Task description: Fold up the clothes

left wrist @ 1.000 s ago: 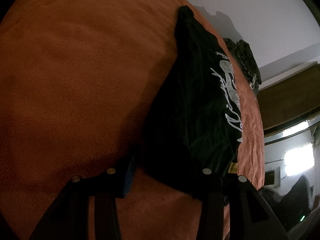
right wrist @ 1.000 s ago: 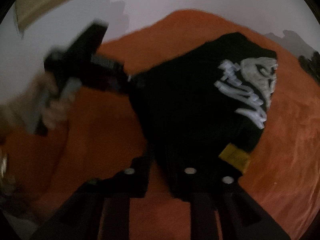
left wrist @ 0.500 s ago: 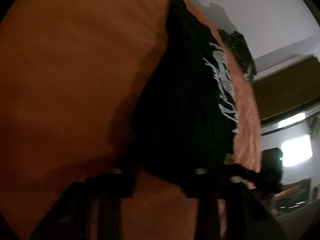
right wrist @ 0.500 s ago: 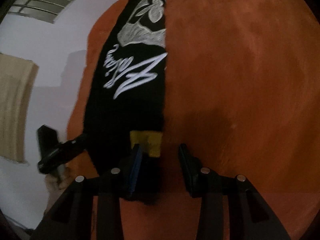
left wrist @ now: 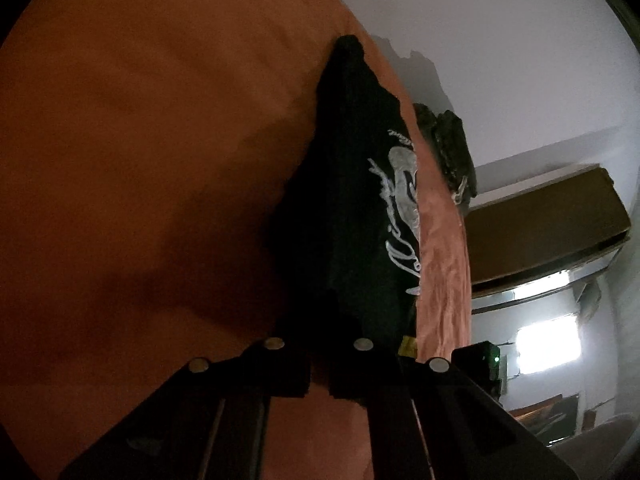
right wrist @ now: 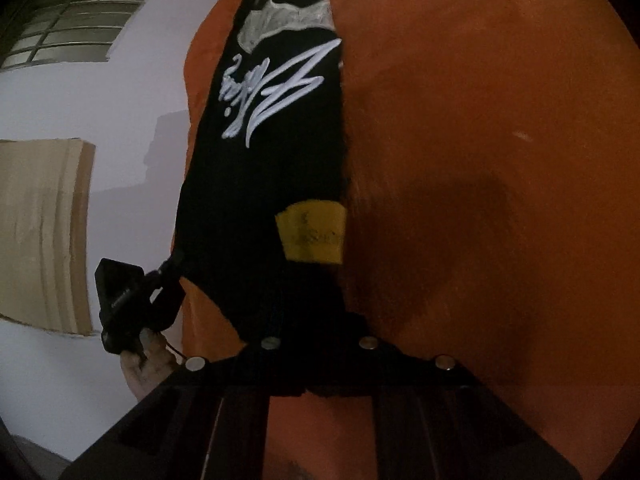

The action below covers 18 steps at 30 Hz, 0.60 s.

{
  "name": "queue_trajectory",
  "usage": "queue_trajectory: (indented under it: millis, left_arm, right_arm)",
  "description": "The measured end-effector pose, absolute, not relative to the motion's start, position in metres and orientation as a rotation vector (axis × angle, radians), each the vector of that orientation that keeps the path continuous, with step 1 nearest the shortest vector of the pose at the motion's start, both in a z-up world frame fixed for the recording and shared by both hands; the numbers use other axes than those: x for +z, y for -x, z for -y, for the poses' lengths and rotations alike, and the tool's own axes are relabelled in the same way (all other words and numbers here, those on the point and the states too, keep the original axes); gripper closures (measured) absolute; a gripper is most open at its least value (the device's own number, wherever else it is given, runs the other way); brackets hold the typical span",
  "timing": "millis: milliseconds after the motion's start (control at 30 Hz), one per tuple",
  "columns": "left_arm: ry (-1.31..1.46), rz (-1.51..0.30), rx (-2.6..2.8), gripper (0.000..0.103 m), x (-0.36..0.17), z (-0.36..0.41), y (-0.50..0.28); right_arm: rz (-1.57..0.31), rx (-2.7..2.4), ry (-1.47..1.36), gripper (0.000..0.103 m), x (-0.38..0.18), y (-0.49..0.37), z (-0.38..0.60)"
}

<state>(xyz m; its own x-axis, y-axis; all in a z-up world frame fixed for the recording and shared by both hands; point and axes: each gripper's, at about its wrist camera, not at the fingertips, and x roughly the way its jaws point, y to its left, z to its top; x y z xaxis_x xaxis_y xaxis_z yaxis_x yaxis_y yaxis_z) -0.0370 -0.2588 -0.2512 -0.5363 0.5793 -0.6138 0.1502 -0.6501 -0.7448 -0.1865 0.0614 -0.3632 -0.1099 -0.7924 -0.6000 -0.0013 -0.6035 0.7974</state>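
A black T-shirt (left wrist: 348, 208) with white script and a skull print lies folded into a long strip on an orange bed cover (left wrist: 140, 160). My left gripper (left wrist: 320, 360) is shut on its near hem, with dark cloth pinched between the fingers. In the right wrist view the same T-shirt (right wrist: 272, 152) runs away from me, with a yellow label (right wrist: 312, 236) near its hem. My right gripper (right wrist: 316, 364) is closing, and the corner below the label is pressed between its pads. The left gripper (right wrist: 124, 304), held by a hand (right wrist: 148, 364), grips the other corner.
A dark heap of clothes (left wrist: 448, 148) sits at the bed's far edge by the white wall. A brown board (left wrist: 540, 232) and a bright window (left wrist: 548, 344) lie beyond the bed. A cardboard sheet (right wrist: 40, 232) leans on the wall under a barred window (right wrist: 76, 20).
The left jaws have shut on the shirt's near hem. The right gripper rolled over, came down to the corner by the yellow label, and its jaws closed there.
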Motion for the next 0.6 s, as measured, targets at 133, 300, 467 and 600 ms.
queue_trajectory:
  millis: [133, 300, 467, 600]
  left_arm:
    - [1.394, 1.110, 2.279, 0.100, -0.265, 0.258, 0.007]
    - [1.481, 1.183, 2.368, 0.101, -0.276, 0.280, -0.020]
    - [1.368, 0.852, 2.546, 0.100, -0.203, 0.256, -0.010]
    - [1.316, 0.498, 2.457, 0.086, -0.161, 0.177, 0.043]
  right_arm:
    - [0.776, -1.820, -1.574, 0.096, -0.351, 0.164, -0.068]
    - [0.637, -1.821, -1.583, 0.084, -0.340, 0.176, -0.069]
    - [0.456, -2.033, -1.298, 0.070, -0.282, 0.214, -0.113]
    - [0.372, -2.111, -1.197, 0.070, -0.271, 0.263, -0.125]
